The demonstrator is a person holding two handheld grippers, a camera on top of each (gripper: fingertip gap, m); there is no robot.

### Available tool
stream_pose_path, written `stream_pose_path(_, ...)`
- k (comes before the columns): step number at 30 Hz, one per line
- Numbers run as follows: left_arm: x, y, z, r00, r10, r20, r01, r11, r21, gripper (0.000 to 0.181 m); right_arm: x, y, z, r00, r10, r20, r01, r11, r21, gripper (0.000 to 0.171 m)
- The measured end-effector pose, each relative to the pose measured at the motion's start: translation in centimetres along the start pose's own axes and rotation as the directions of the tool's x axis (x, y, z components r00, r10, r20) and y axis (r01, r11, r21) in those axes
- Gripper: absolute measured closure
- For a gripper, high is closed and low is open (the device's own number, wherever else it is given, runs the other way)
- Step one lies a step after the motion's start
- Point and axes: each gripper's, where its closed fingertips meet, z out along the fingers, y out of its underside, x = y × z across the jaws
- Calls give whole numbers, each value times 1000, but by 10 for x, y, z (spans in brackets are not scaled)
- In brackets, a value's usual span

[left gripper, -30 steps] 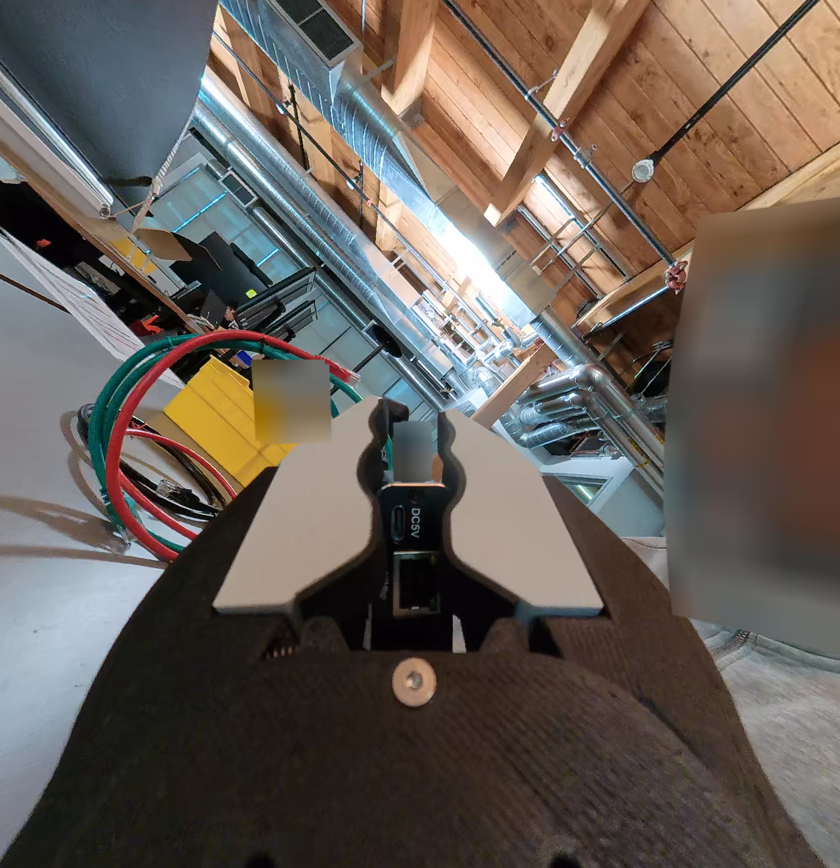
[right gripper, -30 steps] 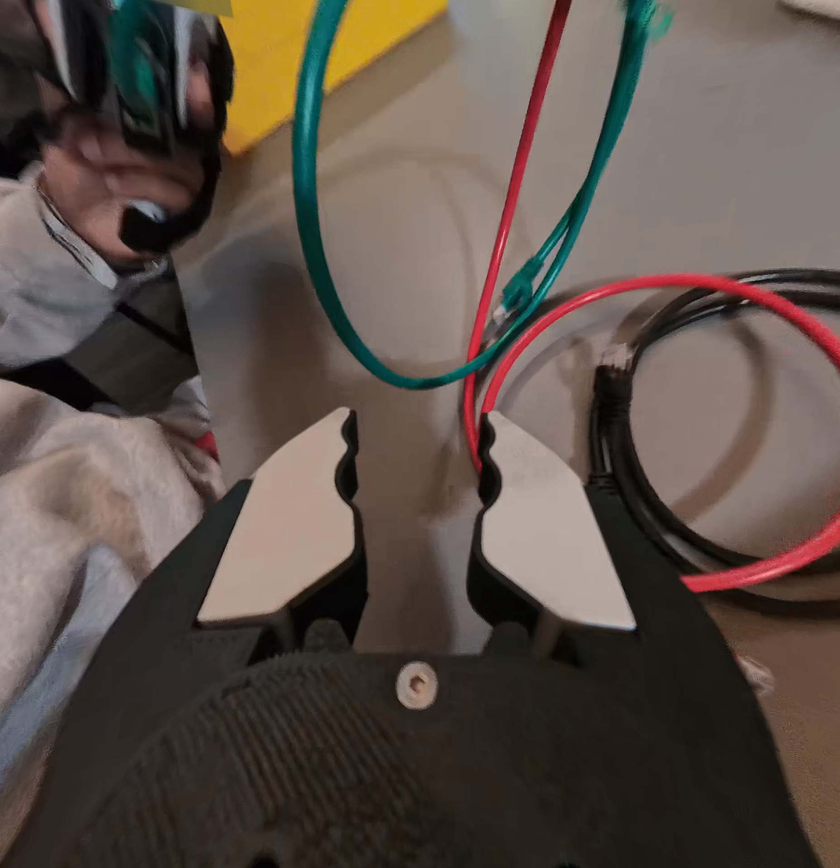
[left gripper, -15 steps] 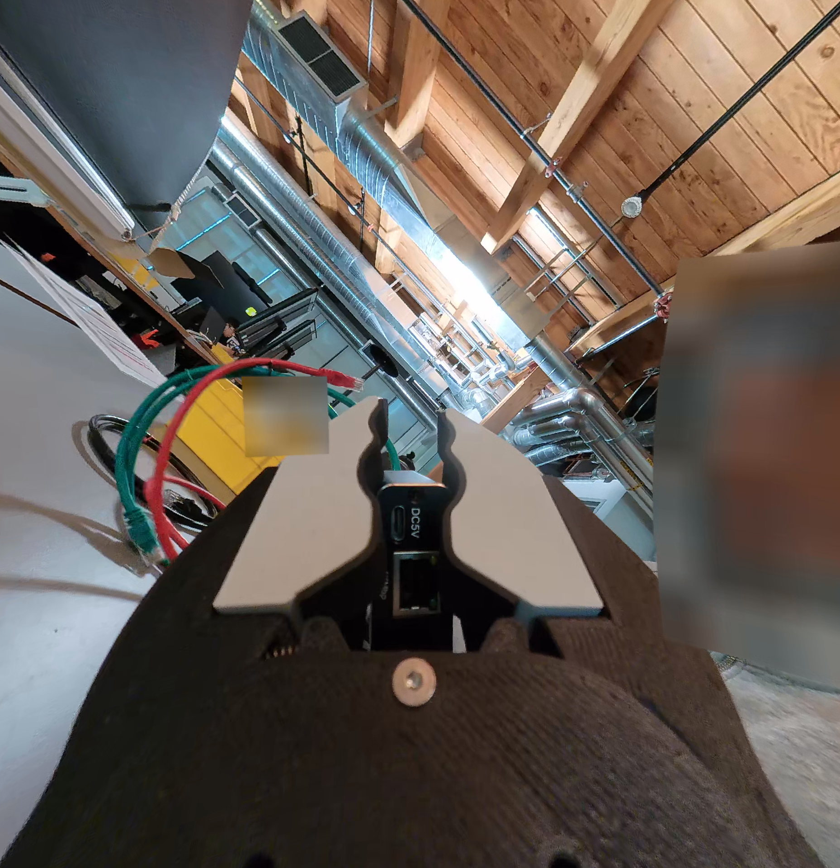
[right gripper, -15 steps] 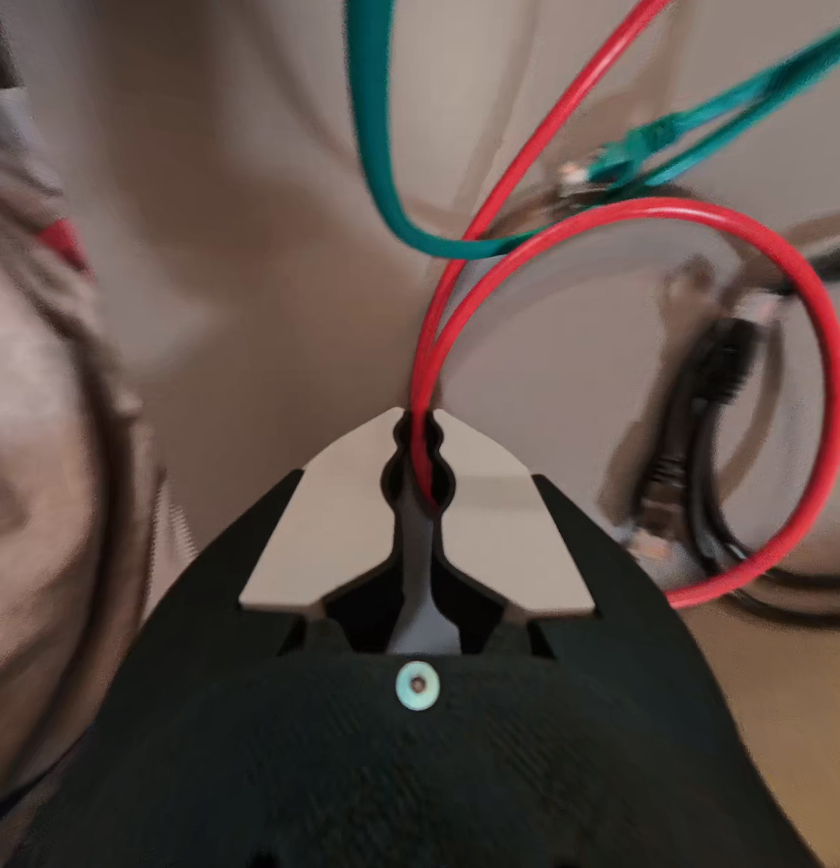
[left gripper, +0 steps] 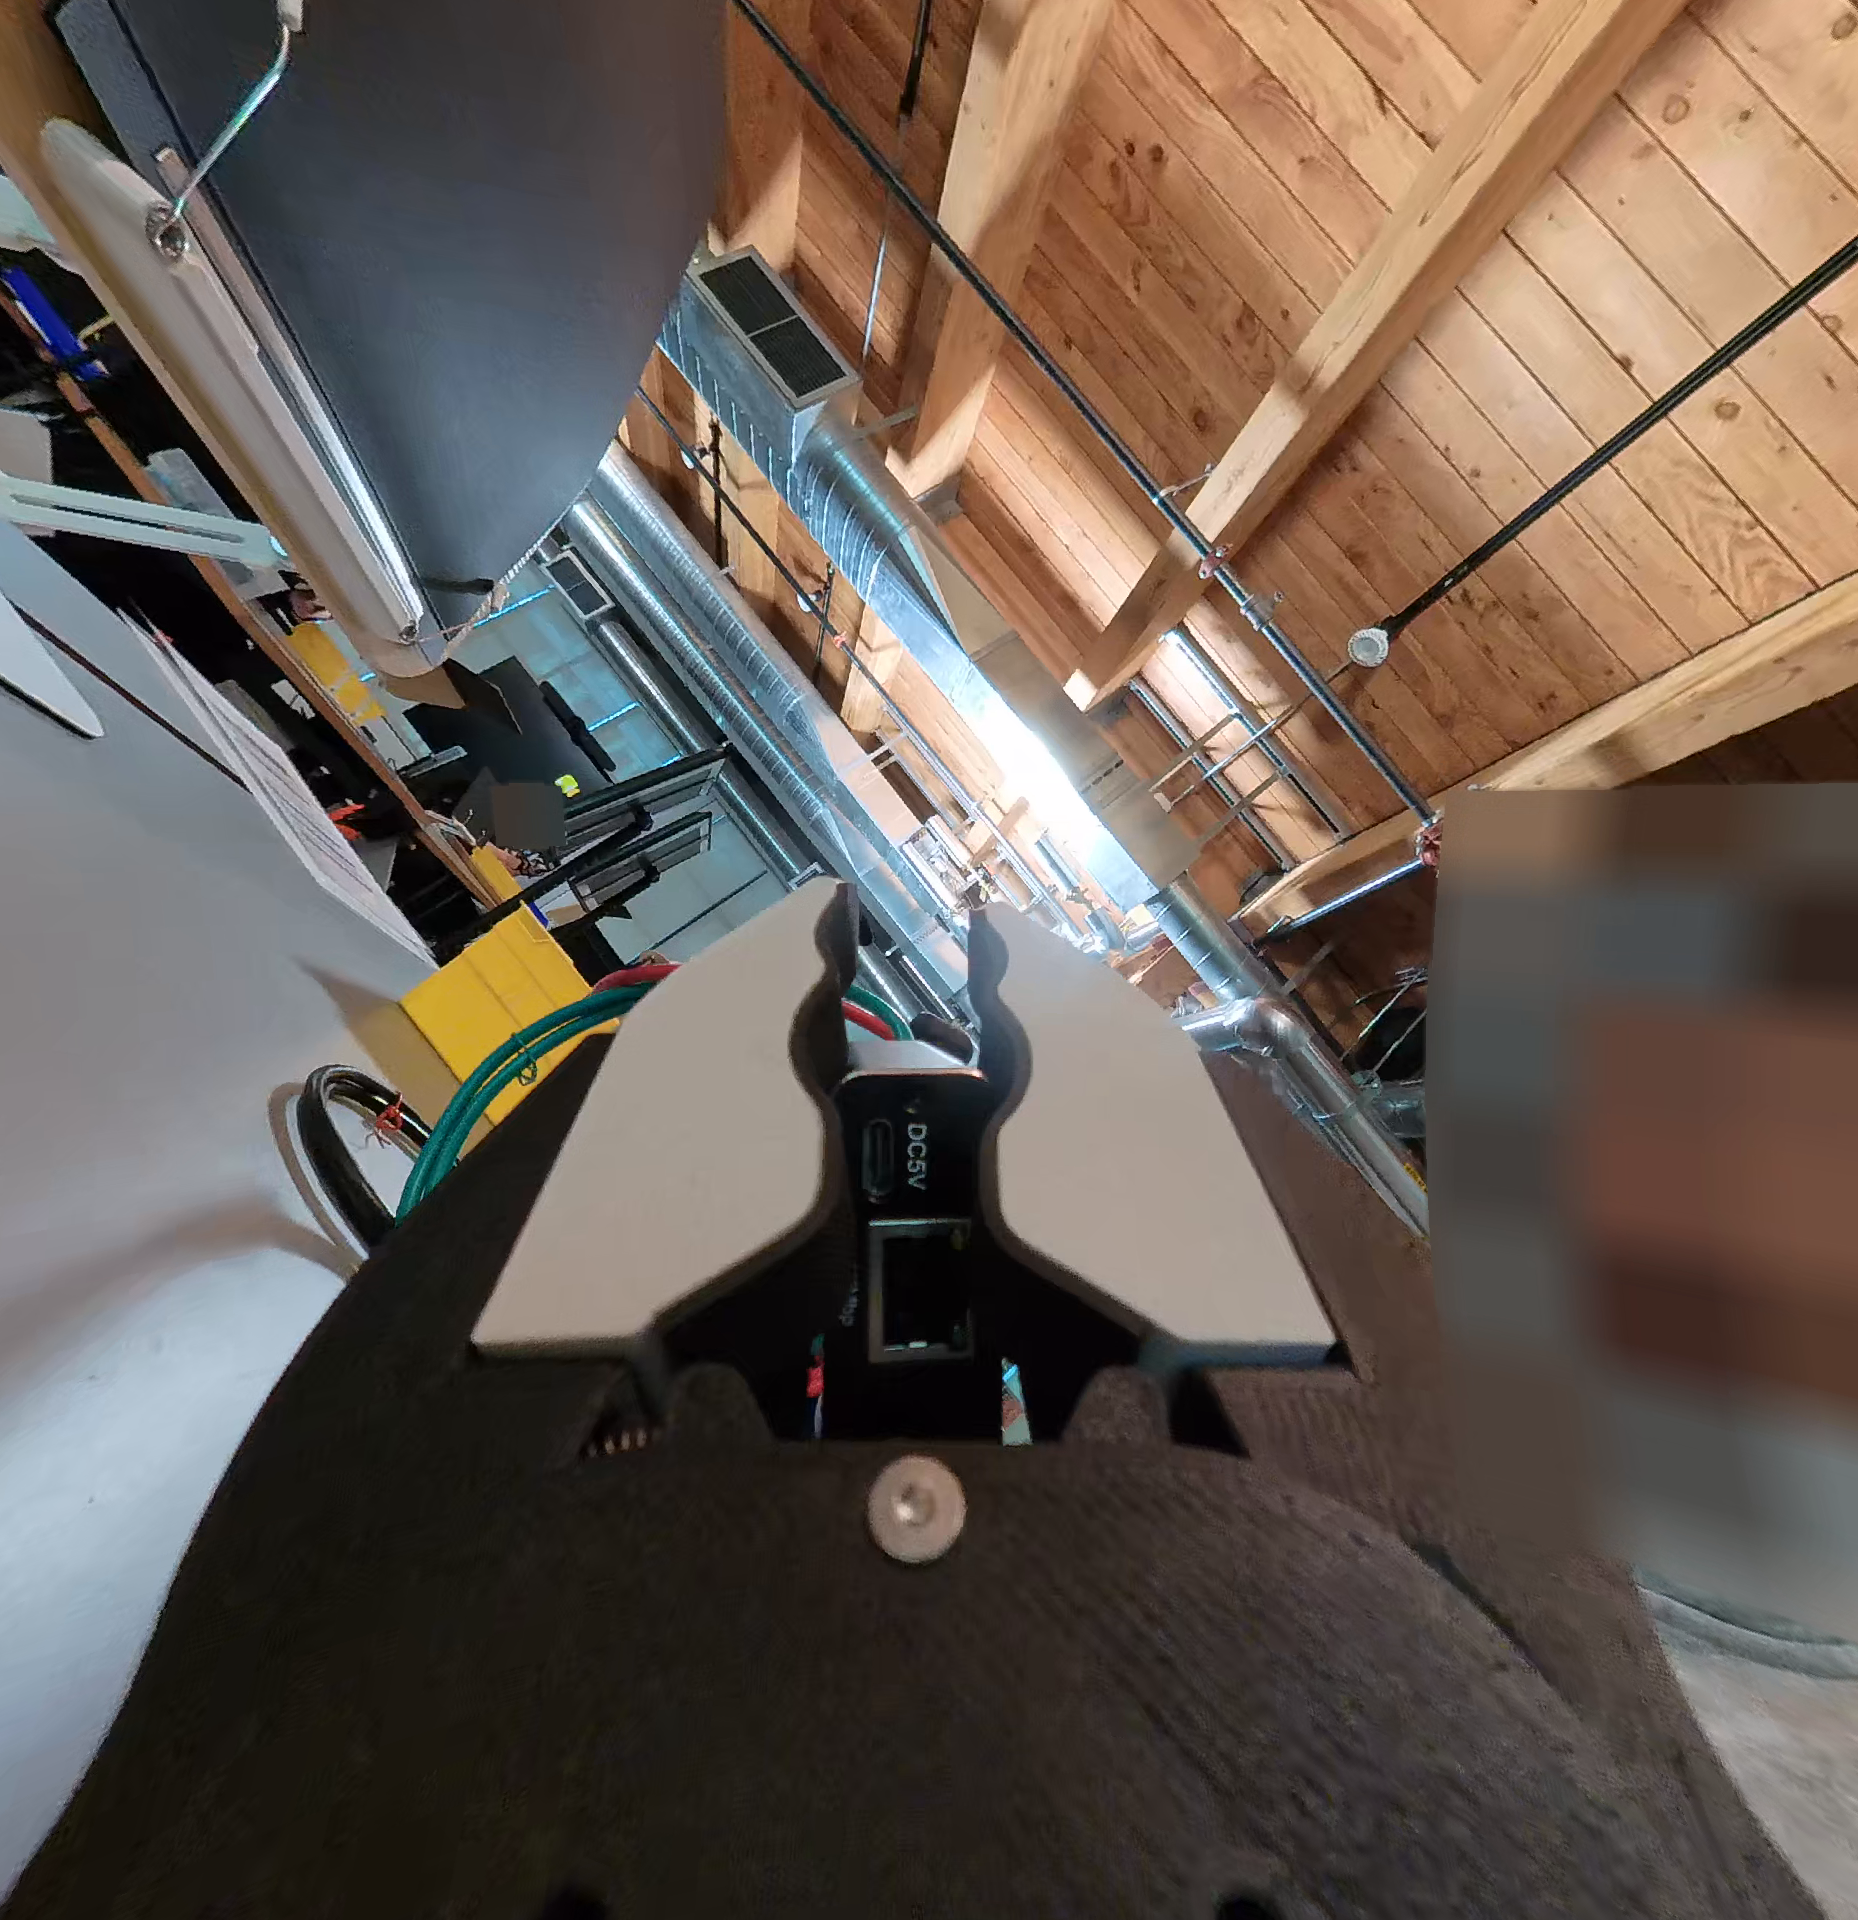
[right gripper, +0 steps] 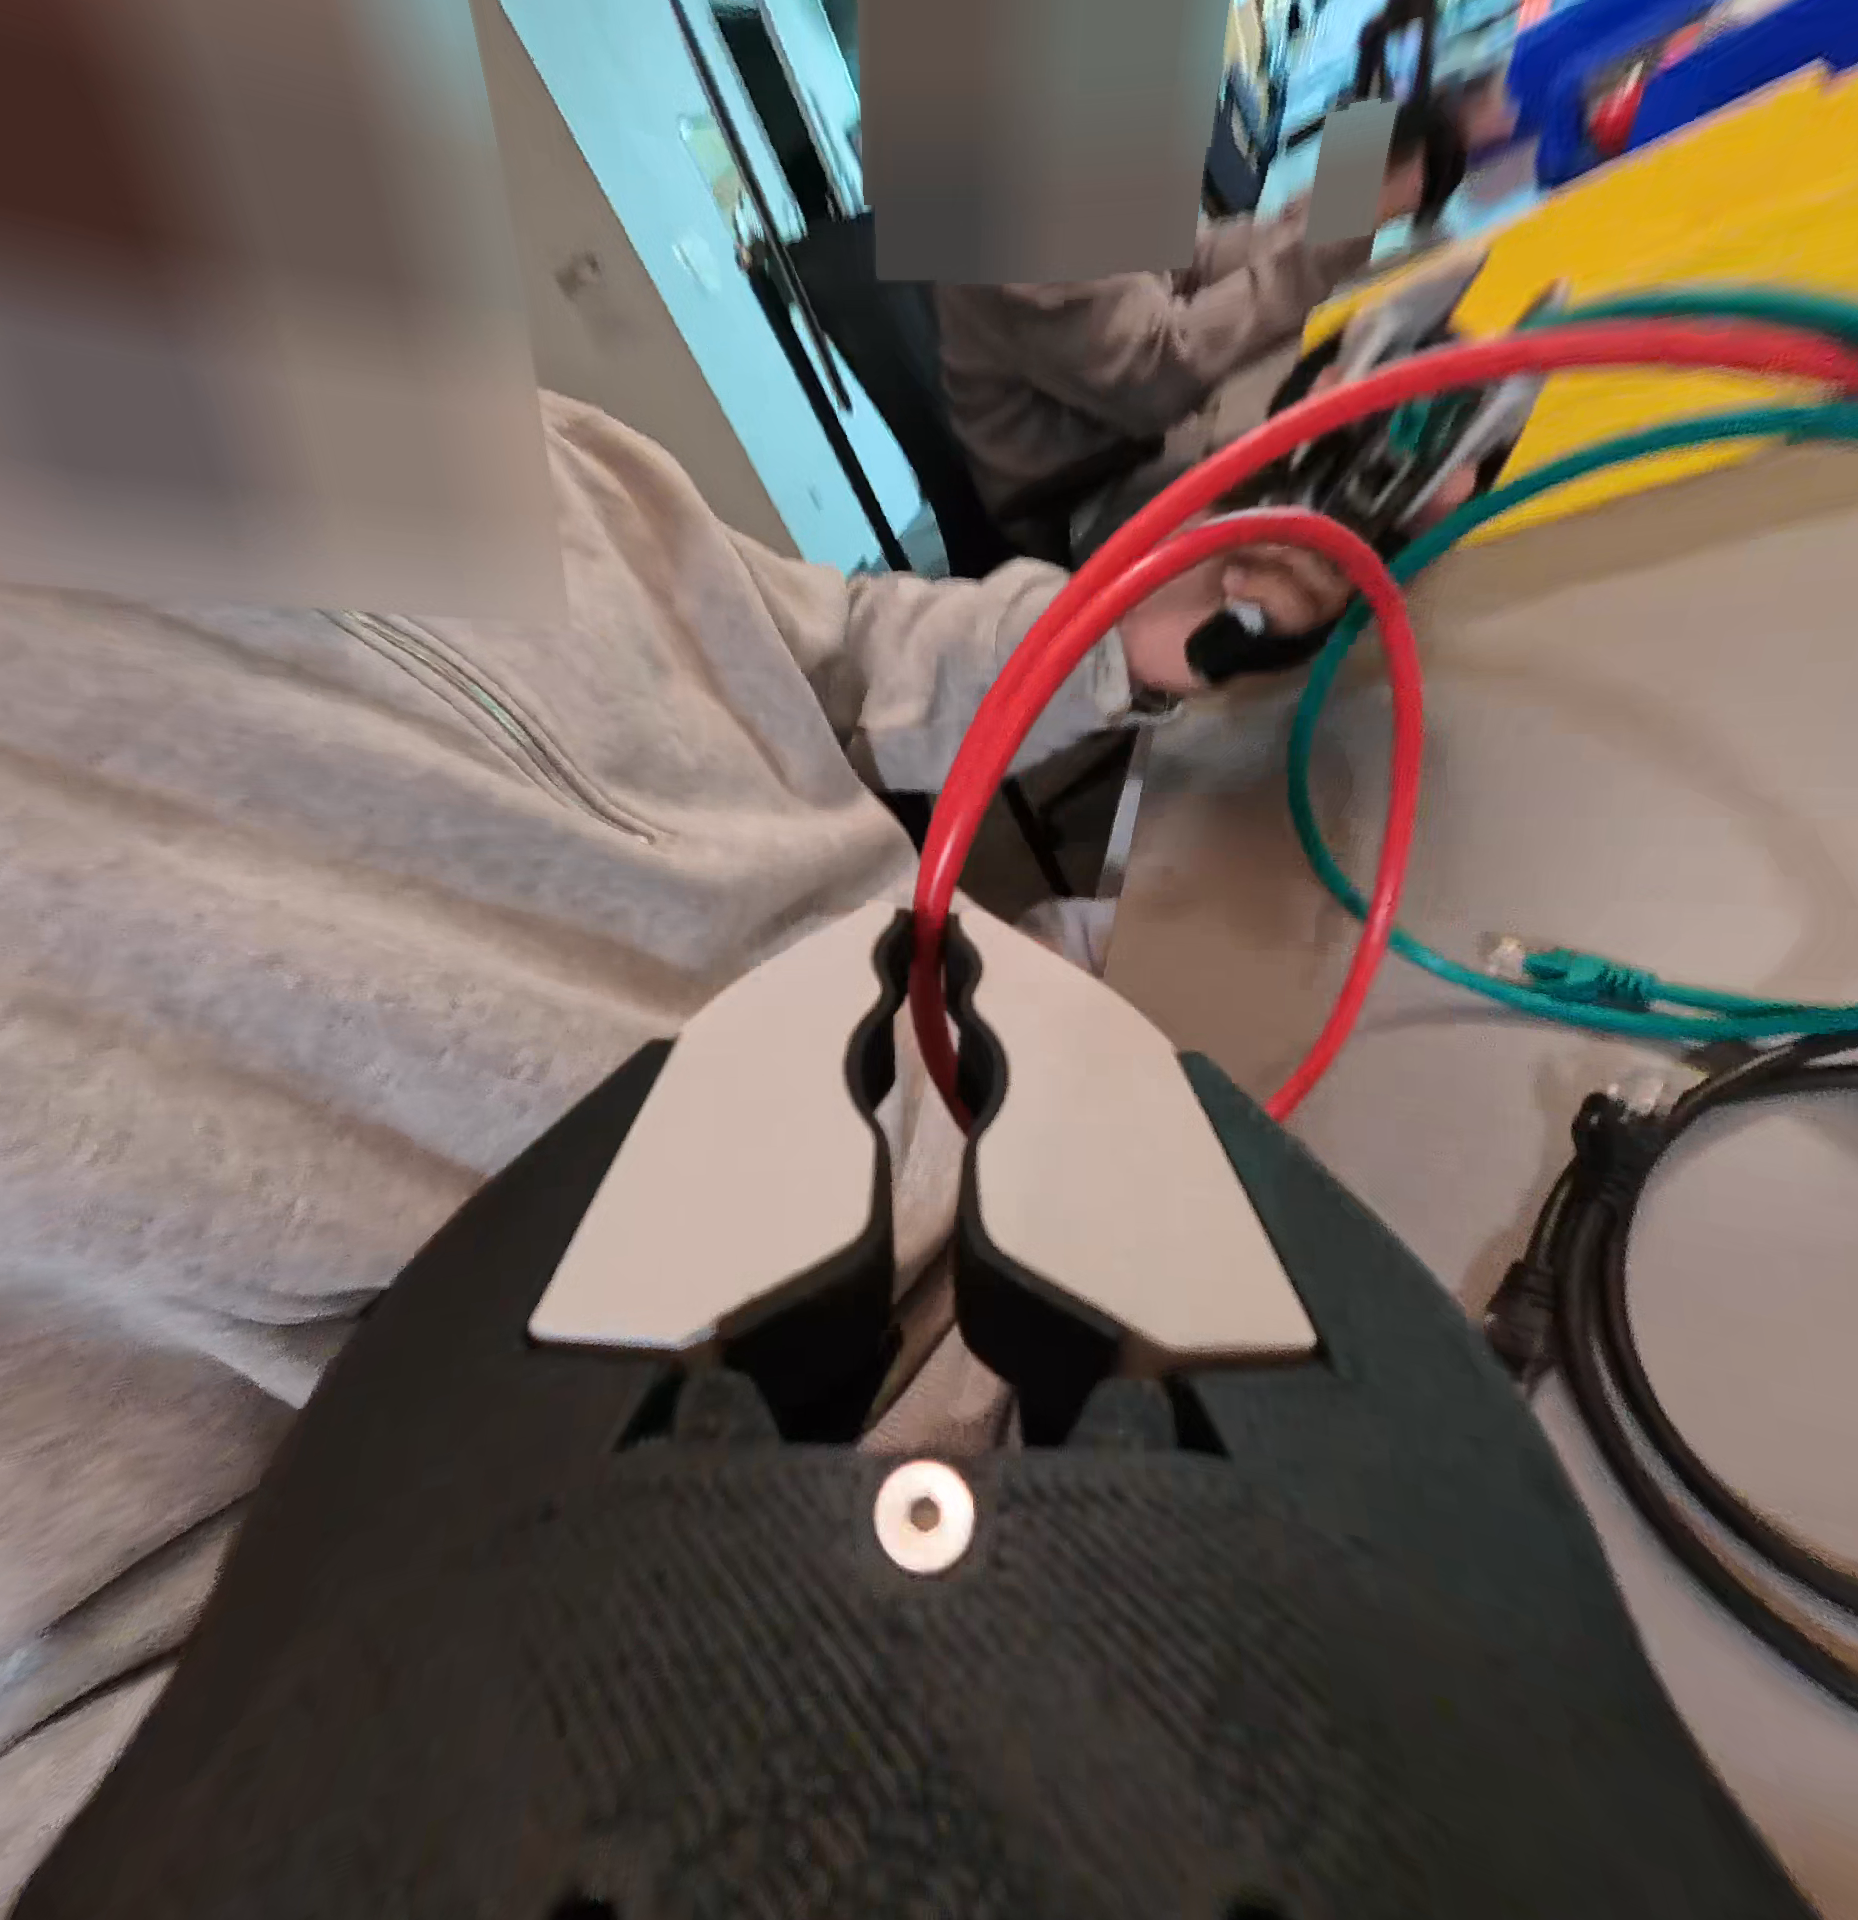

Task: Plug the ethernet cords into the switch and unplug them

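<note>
Switch: I see the small black network switch [left gripper: 909,1195] clamped between my left gripper [left gripper: 909,935] jaws, its port end facing the camera, one empty socket visible, lifted off the counter and tipped toward the wooden ceiling [left gripper: 1320,312].
Red cord: the thin red ethernet cord [right gripper: 1403,748] is pinched in my right gripper [right gripper: 930,935], jaws clenched on it near their tips; it loops up and right, then runs off to the far right.
Green cord: the green ethernet cord [right gripper: 1309,790] curves just beyond the red loop, its plug [right gripper: 1579,977] lying on the pale grey counter [right gripper: 1631,748] to the right.
Black cord: a coiled black cable [right gripper: 1611,1403] rests on the counter at the near right, apart from the red loop.
Yellow bin: a yellow plastic bin [left gripper: 489,987] stands far left of my left gripper, with green and red cords beside it.
Person: a grey sleeve [right gripper: 281,935] fills the left of the right wrist view; a hand [right gripper: 1216,623] far off holds the other gripper, blurred.
</note>
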Motion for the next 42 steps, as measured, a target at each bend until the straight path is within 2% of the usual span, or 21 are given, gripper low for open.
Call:
stream_pose_path(5, -1, 0, 0, 1000, -7, 1, 7, 1000, 0, 160, -25, -43, -33, 989, -119, 88, 87, 950, 301, 165)
stream_pose_path(8, 0, 2, 1, 1000, -10, -4, 10, 1000, -9, 160, -46, -55, -46, 967, -189, 168, 108, 910, 401, 164)
stream_pose_path(14, 7, 15, 9, 1000, 3, -26, -4, 997, -71, 160, -48, -80, -68, 968, -238, 75, 156, 812, 562, 164)
stream_pose_path(17, 13, 24, 16, 999, 16, -38, -20, 994, -103, 160, -39, -75, -56, 978, -203, 41, 155, 850, 503, 165)
stream_pose_path(21, 23, 47, 27, 998, 16, -67, -28, 982, -188, 161, -51, -71, -24, 963, -201, 181, 102, 891, 443, 165)
stream_pose_path(25, 28, 67, 35, 997, 21, -79, -40, 968, -249, 161, -68, -59, 19, 937, -174, 302, 80, 951, 298, 164)
stream_pose_path(29, 28, 76, 38, 997, -10, -79, -10, 968, -250, 161, -79, -37, 63, 925, -127, 358, 96, 990, 105, 164)
stream_pose_path(32, 27, 78, 38, 997, -27, -70, 10, 972, -233, 161, -85, -27, 80, 911, -98, 401, 90, 995, 39, 164)
stream_pose_path(36, 27, 70, 37, 998, -13, -56, 2, 981, -195, 162, -93, -35, 71, 882, -115, 457, 76, 992, 103, 164)
stream_pose_path(40, 27, 66, 36, 999, -12, -53, 2, 982, -189, 162, -116, -52, 43, 793, -175, 584, 40, 971, 238, 163)
stream_pose_path(42, 27, 69, 37, 998, -25, -55, 13, 980, -199, 161, -116, -52, 43, 786, -165, 596, 27, 972, 234, 163)
